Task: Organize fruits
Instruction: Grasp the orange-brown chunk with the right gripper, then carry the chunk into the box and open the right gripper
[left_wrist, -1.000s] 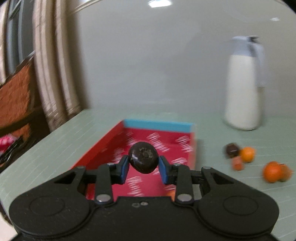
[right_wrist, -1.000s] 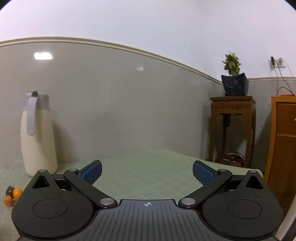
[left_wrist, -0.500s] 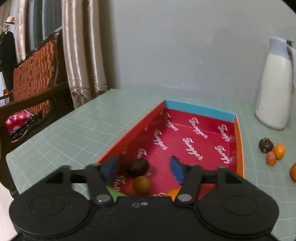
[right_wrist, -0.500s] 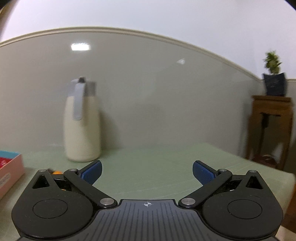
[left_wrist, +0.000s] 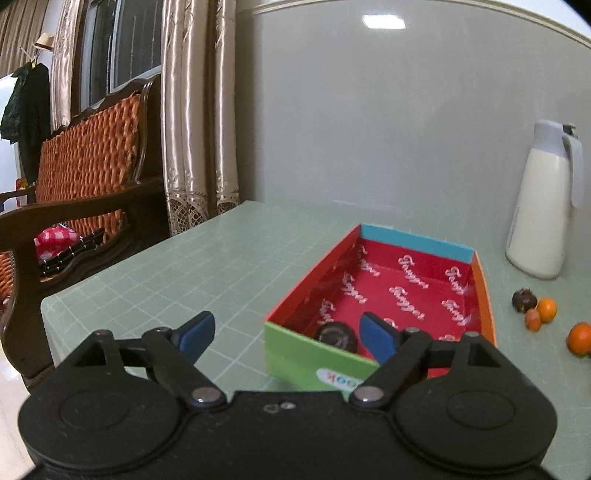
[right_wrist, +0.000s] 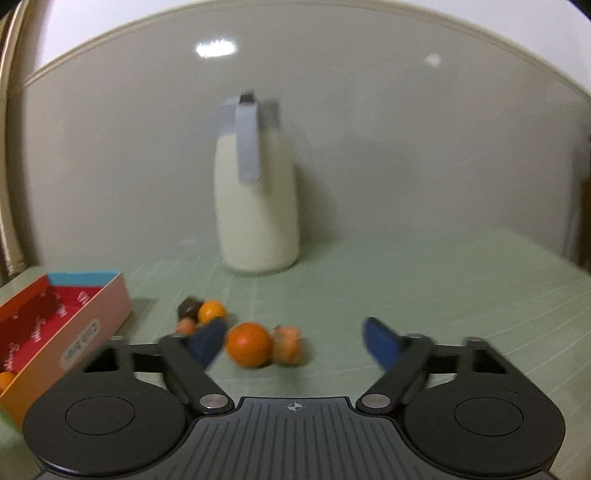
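Left gripper (left_wrist: 286, 334): black plastic linkage, blue pads; jaws apart and just been opening, nothing clamped. Sits at the near end of the box, reading as a drop finished.
Dark fruit (left_wrist: 337, 335): round, matt, wrinkled brown-black; lies loose on the box floor by the near wall, just beside the right-hand pad, free of both pads.
Box (left_wrist: 312, 356): shallow rectangular cardboard box, green near wall, red printed lining, blue far wall, orange side; open top makes it the collecting place, judged. An orange fruit (right_wrist: 5, 380) shows at its near corner in the right wrist view.
Right gripper (right_wrist: 293, 341): same build; jaws apart but just been closing in, pads touching nothing. Aimed at the loose fruit, likely sizing for the next pick.
Large orange (right_wrist: 249, 344): smooth glossy sphere, on the desk between the pads but beyond them, touching a duller, rough orange fruit (right_wrist: 288, 344).
Far cluster: dark fruit (right_wrist: 189, 307), small orange (right_wrist: 211, 311) and a small reddish one (right_wrist: 185, 326) huddled together, still outside the box.
Desk (left_wrist: 229, 258): pale green gridded mat, flat; round fruit may roll.
Jug (right_wrist: 256, 199): tall cream flask, grey lid and handle, upright at the wall, out of the way.
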